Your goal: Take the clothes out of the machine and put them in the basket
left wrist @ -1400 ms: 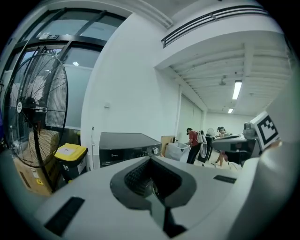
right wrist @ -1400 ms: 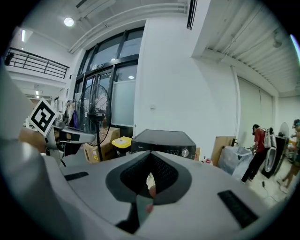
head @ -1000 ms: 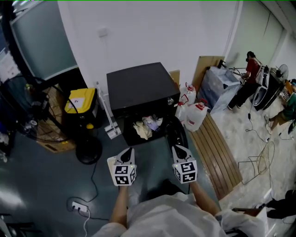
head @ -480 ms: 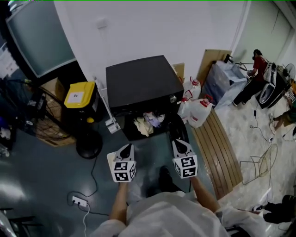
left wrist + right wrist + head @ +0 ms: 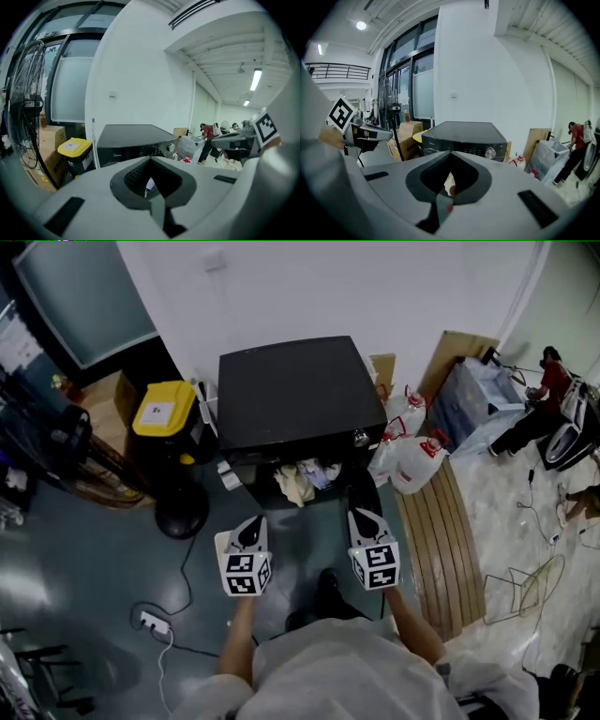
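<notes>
Grey floor (image 5: 75, 587) bears black machine (image 5: 300, 390), yellow-lidded bin (image 5: 164, 411)

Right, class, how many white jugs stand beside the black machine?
3: one jug by the machine's front corner, a second right of it, a third behind them; more may be hidden.

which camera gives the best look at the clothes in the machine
The head view: the clothes show from above as a pale pile in the open front of the black machine. The left gripper view and the right gripper view each show only a pale sliver of them; the rest is blocked.
</notes>
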A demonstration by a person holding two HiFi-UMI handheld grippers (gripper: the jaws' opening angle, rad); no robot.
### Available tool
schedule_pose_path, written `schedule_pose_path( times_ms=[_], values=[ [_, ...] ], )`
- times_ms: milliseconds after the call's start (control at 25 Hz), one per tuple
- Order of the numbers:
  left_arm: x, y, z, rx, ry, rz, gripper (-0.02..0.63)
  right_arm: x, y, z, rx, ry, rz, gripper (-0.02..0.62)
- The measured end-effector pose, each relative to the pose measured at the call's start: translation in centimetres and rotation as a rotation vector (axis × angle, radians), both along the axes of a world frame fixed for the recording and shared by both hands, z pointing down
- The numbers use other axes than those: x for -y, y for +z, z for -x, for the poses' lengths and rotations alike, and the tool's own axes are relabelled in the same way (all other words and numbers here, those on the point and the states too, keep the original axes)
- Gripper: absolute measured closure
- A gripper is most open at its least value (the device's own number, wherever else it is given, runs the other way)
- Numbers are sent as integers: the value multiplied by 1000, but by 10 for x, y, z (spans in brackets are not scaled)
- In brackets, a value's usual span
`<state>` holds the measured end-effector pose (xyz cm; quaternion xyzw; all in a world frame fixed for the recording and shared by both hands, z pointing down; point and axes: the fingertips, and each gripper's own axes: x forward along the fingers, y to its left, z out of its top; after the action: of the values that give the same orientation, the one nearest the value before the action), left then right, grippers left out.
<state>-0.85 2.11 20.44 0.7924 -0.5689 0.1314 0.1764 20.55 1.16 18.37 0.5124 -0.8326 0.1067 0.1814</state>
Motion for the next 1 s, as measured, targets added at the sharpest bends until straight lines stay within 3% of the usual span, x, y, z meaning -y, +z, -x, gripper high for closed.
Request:
schedule_pose_path(
  times_ms=[480,1000],
  values=[
    [25,28,-14,11,-129,67,588,51,35,0,20,-140,82,571],
    [41,67,-1,-5,-124,117,588,79,80,17,3,-130,131,571]
  ],
)
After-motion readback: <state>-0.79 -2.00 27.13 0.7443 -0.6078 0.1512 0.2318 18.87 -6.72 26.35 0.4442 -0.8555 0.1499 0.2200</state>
